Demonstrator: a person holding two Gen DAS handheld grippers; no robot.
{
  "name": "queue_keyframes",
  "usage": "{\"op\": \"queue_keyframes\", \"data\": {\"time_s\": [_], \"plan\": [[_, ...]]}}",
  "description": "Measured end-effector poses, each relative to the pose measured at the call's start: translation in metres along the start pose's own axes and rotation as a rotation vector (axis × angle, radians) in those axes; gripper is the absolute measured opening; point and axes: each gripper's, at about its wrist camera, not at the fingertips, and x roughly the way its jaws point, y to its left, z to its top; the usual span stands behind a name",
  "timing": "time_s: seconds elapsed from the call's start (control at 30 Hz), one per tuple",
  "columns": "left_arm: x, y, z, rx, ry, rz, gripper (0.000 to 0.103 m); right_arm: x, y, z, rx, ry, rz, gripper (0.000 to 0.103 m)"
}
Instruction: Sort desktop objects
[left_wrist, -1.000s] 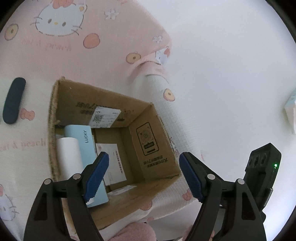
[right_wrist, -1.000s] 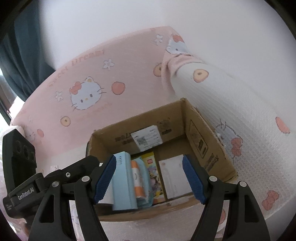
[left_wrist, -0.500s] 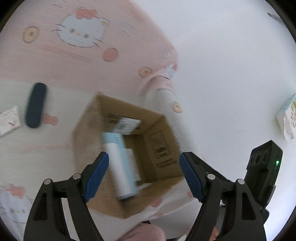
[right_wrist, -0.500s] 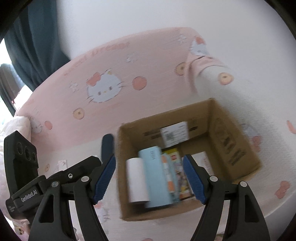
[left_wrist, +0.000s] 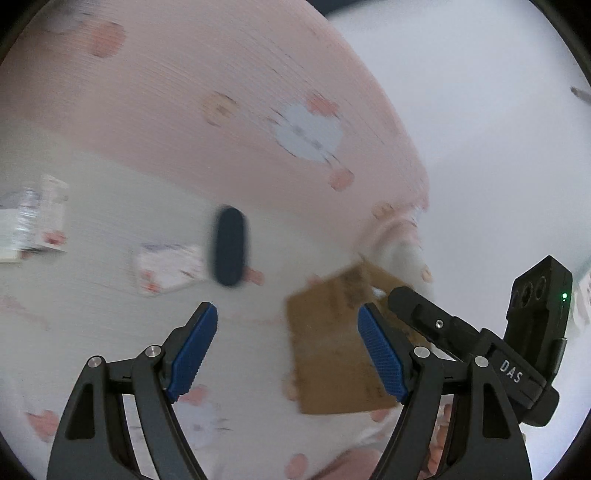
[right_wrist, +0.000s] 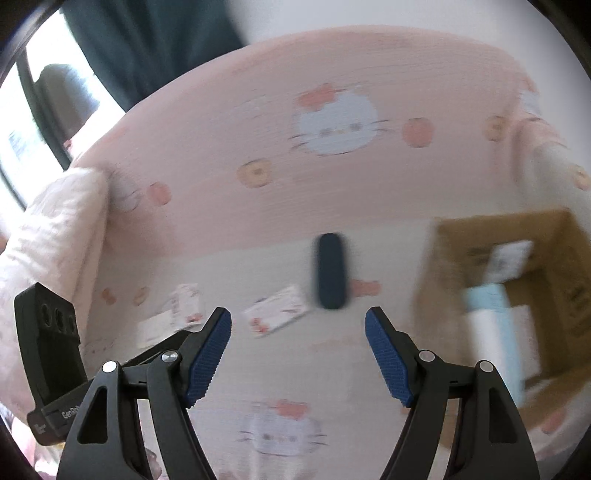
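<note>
A dark blue oblong case (left_wrist: 229, 246) lies on the pink-and-white cartoon-print cloth, ahead of my open, empty left gripper (left_wrist: 287, 350). It also shows in the right wrist view (right_wrist: 331, 271), ahead of my open, empty right gripper (right_wrist: 298, 350). A white printed packet (left_wrist: 168, 266) lies just left of the case, also seen in the right wrist view (right_wrist: 277, 315). A brown cardboard box (left_wrist: 336, 343) sits to the right; the right wrist view shows the box (right_wrist: 443, 266) holding a light blue box (right_wrist: 493, 314) and a white roll. Both views are motion-blurred.
Another white packet (left_wrist: 35, 221) lies far left; it shows in the right wrist view (right_wrist: 184, 302) left of my fingers. A padded pink cushion edge (right_wrist: 55, 221) rises at left, with a dark curtain (right_wrist: 147, 40) and window behind. A white wall stands at right.
Both grippers have swung left, away from the cardboard box. The box has slid to the right of both views, and the dark case and packets have come to the middle.
</note>
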Motion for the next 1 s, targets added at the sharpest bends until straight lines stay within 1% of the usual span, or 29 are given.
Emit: {"op": "queue_keyframes", "data": {"time_s": [0.07, 0.2, 0.3, 0.47, 0.63, 0.73, 0.87, 1.0], "plan": [[-0.013, 0.022, 0.008, -0.032, -0.02, 0.023, 0.081, 0.018, 0.025, -0.002, -0.027, 0.029, 0.038, 0.074], [-0.034, 0.067, 0.015, -0.088, -0.048, 0.079, 0.081, 0.046, 0.06, -0.009, -0.05, 0.082, 0.095, 0.074], [-0.045, 0.095, 0.02, -0.101, -0.067, 0.13, 0.081, 0.066, 0.083, -0.013, -0.049, 0.124, 0.157, 0.074], [-0.06, 0.132, 0.024, -0.116, -0.092, 0.199, 0.081, 0.1, 0.114, -0.021, -0.044, 0.176, 0.208, 0.074], [-0.065, 0.163, 0.031, -0.115, -0.106, 0.264, 0.081, 0.127, 0.122, -0.029, -0.035, 0.232, 0.239, 0.074], [-0.064, 0.175, 0.03, -0.089, -0.099, 0.303, 0.081, 0.141, 0.128, -0.034, -0.017, 0.258, 0.26, 0.074], [-0.06, 0.189, 0.023, -0.05, -0.093, 0.365, 0.081, 0.16, 0.133, -0.037, 0.01, 0.291, 0.287, 0.074], [-0.055, 0.211, 0.015, -0.045, -0.103, 0.429, 0.081, 0.179, 0.136, -0.047, 0.045, 0.304, 0.311, 0.074]]}}
